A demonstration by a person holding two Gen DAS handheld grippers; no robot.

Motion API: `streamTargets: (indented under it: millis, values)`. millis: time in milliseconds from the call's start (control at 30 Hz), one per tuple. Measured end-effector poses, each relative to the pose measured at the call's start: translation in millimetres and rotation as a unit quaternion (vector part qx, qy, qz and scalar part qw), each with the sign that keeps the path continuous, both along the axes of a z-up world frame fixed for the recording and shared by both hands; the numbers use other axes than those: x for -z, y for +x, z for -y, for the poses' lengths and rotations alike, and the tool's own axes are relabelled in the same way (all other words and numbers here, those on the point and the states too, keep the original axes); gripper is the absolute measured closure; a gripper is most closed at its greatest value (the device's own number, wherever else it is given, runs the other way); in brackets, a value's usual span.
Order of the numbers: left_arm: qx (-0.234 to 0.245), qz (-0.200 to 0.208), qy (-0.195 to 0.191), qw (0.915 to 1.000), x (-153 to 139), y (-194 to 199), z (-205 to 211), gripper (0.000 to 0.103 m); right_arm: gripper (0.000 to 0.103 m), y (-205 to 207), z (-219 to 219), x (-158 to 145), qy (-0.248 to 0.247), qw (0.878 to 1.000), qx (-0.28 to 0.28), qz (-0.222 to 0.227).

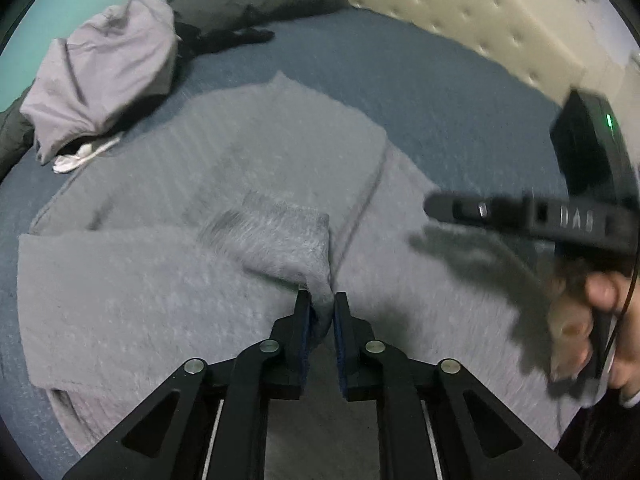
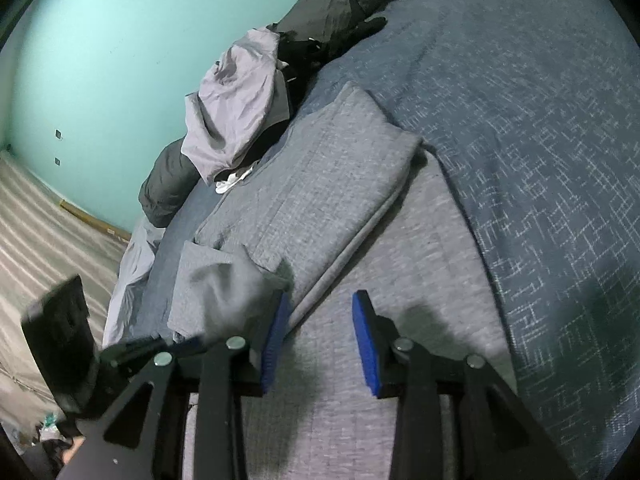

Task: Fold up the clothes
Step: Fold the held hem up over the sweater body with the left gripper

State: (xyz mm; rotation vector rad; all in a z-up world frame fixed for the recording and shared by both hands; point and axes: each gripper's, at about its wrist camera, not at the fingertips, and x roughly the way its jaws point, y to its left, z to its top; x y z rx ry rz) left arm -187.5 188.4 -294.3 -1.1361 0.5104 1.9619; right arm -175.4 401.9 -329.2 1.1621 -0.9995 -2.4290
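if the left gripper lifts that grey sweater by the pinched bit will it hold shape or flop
Likely flop: the grey sweater already drapes limply where the left hand-held gripper pinches it. Probably not slippery, since the knit looks fuzzy. Folded layers may slide open.

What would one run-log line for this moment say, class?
left gripper: shut on grey sweater sleeve | right gripper: open, above grey sweater | surface: blue bedspread

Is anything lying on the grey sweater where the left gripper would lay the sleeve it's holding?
Nothing visible does. The left gripper is shut on the sleeve, and the sweater body ahead of it is bare. The clothes pile sits off its far left corner. The right gripper hangs open above the sweater's right part.
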Motion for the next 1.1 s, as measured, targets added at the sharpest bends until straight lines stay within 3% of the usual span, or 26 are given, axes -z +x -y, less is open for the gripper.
streamTargets:
  millis: [67,200,400,600,800,1000,1100]
  values:
    - [0.013,-0.003,-0.003,0.9999,0,6,2,0.062,0.069,-1,2,2,-0.002,1.0,-0.004,0.002]
    - [0.038,-0.016,-0.003,0.9992,-8,14,2,0.049,0.068,-2,7,5,-0.007,1.0,-0.014,0.005]
    - [0.046,-0.02,0.0,0.9987,-16,16,9,0.048,0.067,-2,3,8,-0.012,1.0,-0.007,0.011]
    - [-0.052,0.013,0.001,0.9986,-11,-26,68,0.048,0.062,-10,8,14,0.0,0.999,-0.023,0.025]
    - [-0.159,0.035,-0.018,0.9865,7,-69,147,0.048,0.061,-20,27,25,0.045,0.996,-0.059,0.045]
    - [-0.204,0.052,-0.029,0.9771,27,-83,188,0.048,0.062,-17,31,31,0.057,0.995,-0.068,0.044]
    - [-0.212,0.059,-0.032,0.9751,36,-83,197,0.048,0.079,-16,32,33,0.063,0.995,-0.071,0.042]
